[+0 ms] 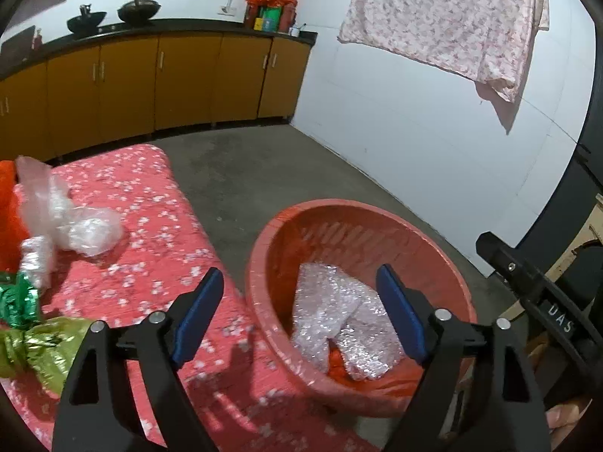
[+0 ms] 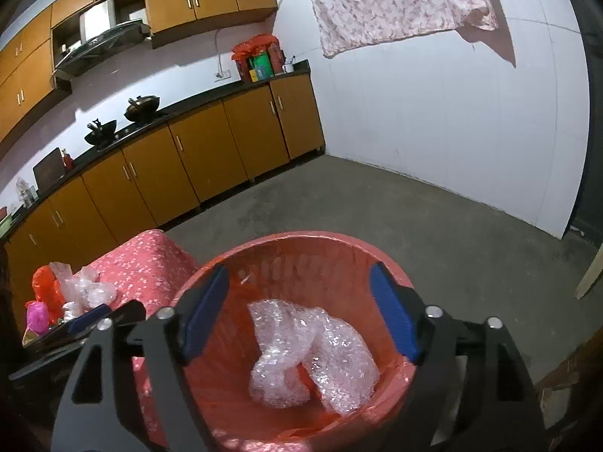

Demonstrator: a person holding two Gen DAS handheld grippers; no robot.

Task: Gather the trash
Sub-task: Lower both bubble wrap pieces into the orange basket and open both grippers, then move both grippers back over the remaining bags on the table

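Note:
A red plastic basket [image 1: 264, 248] [image 2: 301, 235] stands on the floor against the table's edge. Crumpled bubble wrap [image 1: 331, 316] [image 2: 301, 358] lies in it on an orange bag. My left gripper [image 1: 299, 275] hangs open over the basket's left rim, with nothing between its blue pads. Directly above the basket, my right gripper [image 2: 299, 269] is open and empty too. On the red floral tablecloth [image 1: 150, 203] lie clear plastic wrap [image 1: 75, 226] [image 2: 86, 286], a green foil wrapper [image 1: 19, 297], a yellow-green foil wrapper [image 1: 41, 346], an orange bag [image 2: 43, 286] and a pink bag [image 2: 37, 316].
Orange kitchen cabinets [image 1: 188, 79] with a black counter, two woks and a red bundle run along the far wall. A pink floral cloth [image 1: 444, 15] hangs on the white wall. Bare concrete floor [image 2: 414, 218] lies beyond the basket. A wooden board [image 2: 588, 275] leans at the right.

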